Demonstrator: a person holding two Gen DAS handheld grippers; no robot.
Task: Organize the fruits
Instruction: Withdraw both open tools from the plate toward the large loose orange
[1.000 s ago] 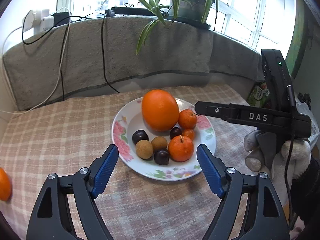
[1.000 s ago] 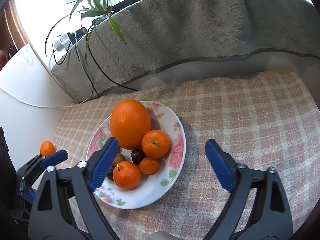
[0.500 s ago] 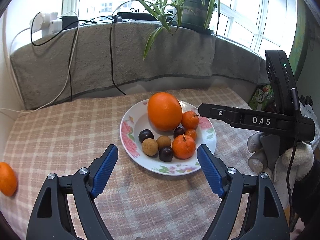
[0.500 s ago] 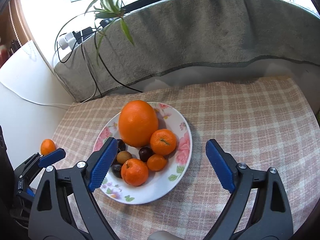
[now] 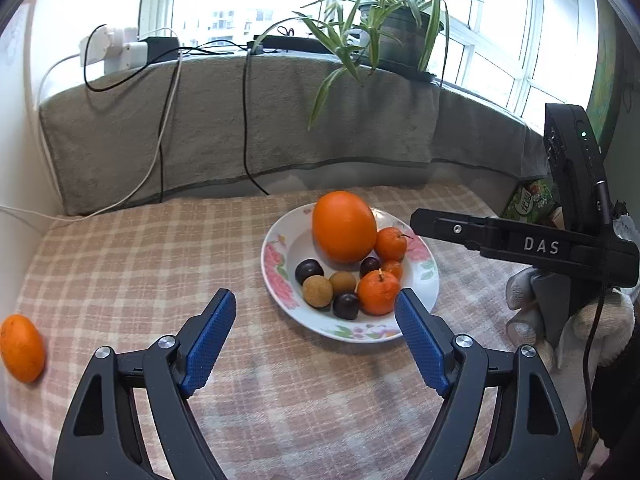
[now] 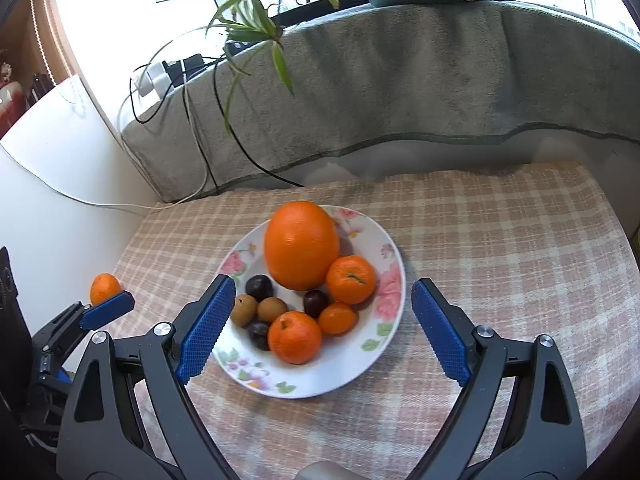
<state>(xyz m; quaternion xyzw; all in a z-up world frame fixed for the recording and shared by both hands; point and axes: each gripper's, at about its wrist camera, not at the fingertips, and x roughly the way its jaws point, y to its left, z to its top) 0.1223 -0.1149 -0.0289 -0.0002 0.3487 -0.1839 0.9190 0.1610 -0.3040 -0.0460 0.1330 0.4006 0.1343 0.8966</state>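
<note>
Task near done: floral plate (image 6: pixel 384 354) holds large orange (image 6: pixel 301 245), mandarins, dark plums, brown longans. One stray mandarin (image 5: pixel 21 347) left on checked cloth (image 5: pixel 132 264), far left, well apart from plate. Left gripper (image 5: pixel 316 340) jaws apart, empty; mandarin well outside left jaw. Right gripper (image 6: pixel 320 328) jaws apart, empty, above plate.

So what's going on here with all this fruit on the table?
A person holds a two-finger tool in each hand over a checked tablecloth. Both the left tool and right tool are open and empty. A flowered plate holds the big orange and smaller fruit; one mandarin lies apart.
</note>
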